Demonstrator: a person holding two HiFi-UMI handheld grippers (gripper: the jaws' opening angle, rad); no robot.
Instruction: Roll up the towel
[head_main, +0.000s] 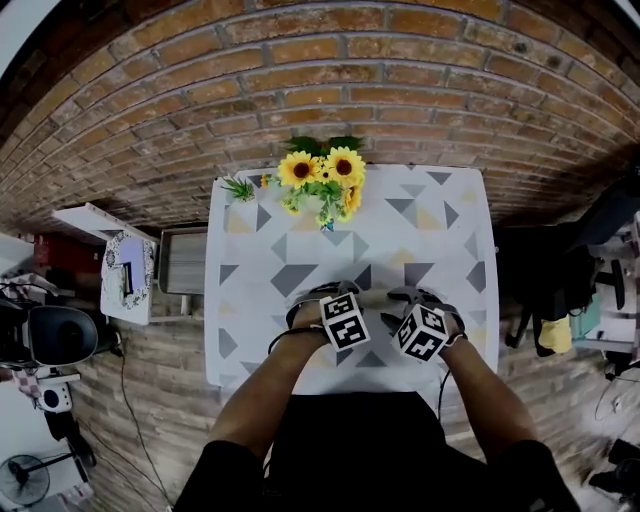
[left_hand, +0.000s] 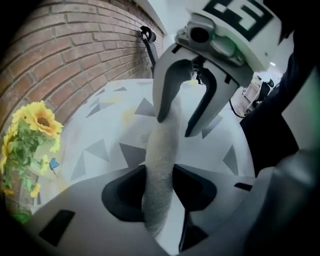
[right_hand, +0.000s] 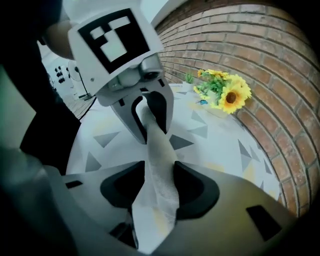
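Towel (left_hand: 162, 145) lies rolled into a narrow log on the patterned table (head_main: 440, 235), on the half nearer you, with one end between each pair of jaws. Your left hand-held gripper (left_hand: 159, 190) stands spread, the roll lying between its pads. Your right hand-held gripper (right_hand: 159, 187) is spread too, straddling the other end. Sunflowers (head_main: 325, 175) stand at the far edge, against the brick wall (head_main: 330, 70).
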